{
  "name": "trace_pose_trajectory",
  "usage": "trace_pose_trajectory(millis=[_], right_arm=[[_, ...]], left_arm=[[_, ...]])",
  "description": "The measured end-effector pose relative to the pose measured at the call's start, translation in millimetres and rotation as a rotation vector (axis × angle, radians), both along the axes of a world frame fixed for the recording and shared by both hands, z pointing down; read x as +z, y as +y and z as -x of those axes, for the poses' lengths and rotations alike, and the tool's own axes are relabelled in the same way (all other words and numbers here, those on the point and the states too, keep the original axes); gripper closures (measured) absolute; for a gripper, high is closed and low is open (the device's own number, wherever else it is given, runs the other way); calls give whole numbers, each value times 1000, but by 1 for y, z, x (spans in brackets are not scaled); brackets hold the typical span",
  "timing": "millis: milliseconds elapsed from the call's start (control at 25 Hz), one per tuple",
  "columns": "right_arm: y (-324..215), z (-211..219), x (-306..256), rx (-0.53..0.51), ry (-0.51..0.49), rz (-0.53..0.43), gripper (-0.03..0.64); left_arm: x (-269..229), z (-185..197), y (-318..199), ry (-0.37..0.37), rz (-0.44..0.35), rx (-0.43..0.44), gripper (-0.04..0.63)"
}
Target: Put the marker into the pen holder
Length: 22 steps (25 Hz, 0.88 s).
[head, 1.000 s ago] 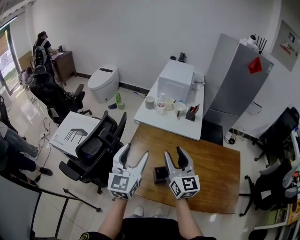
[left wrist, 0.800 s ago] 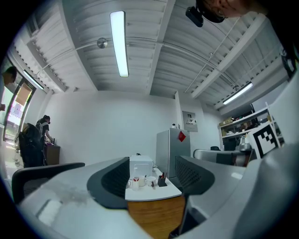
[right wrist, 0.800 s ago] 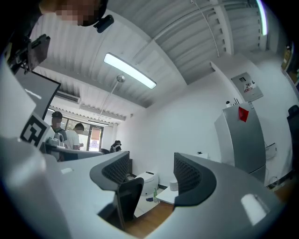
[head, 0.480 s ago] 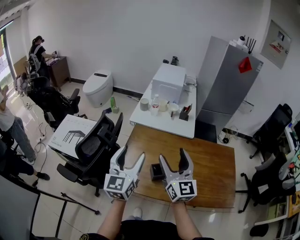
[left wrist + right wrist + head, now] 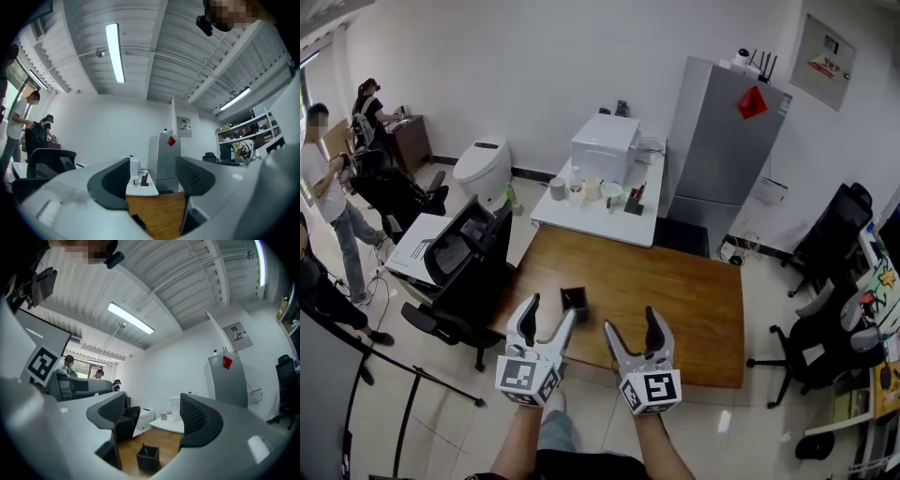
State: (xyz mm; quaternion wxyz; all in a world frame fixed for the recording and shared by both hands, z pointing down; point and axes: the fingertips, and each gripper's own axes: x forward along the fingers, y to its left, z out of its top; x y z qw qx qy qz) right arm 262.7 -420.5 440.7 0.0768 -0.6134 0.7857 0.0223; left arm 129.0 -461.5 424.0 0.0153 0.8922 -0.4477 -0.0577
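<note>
The black square pen holder (image 5: pixel 573 300) stands on the wooden table (image 5: pixel 675 300), near its left front part. In the right gripper view the pen holder (image 5: pixel 148 458) shows a slim dark marker (image 5: pixel 144 451) leaning inside it. My left gripper (image 5: pixel 549 314) is open and empty, held just in front of the holder. My right gripper (image 5: pixel 631 323) is open wide with nothing between its jaws, to the holder's right and nearer me. In their own views the left gripper (image 5: pixel 152 171) and the right gripper (image 5: pixel 152 416) frame only the room.
A white table (image 5: pixel 595 211) with cups, a bottle and a white box stands behind the wooden one. A grey cabinet (image 5: pixel 722 141) is at the back right. Black office chairs (image 5: pixel 455 272) crowd the left; another chair (image 5: pixel 811 352) is at the right. People stand far left.
Both grippers have drawn back from the pen holder toward me. The right jaws have spread wider. The head view has shifted, so the table sits higher in the picture.
</note>
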Motion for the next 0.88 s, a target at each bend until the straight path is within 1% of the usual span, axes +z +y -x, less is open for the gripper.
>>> trace_pose_trajectory(millis=[120,240,400,520,640,880], right_arm=[[37,-9,16,-25,-12,31,253],[62,-1,17,-63,-1,55,253],[83,4,-2,-73,35,42,253],[92,7,-12,-68,47,33,255],[96,14,-14,-52,62,42,255],[99,44,-14,-54,63,71,255]], left_arm=[[15,-12,46,-36,16,-28,293],[18,-11,74,-68,41,-57,293],[-6,-5,102,-74,7,-80,293],[-15,7,115,-76,-15,-97,293],[-18,27,122,-59,-16,-113,293],[-18,72,129,-40,-16,-146,293]])
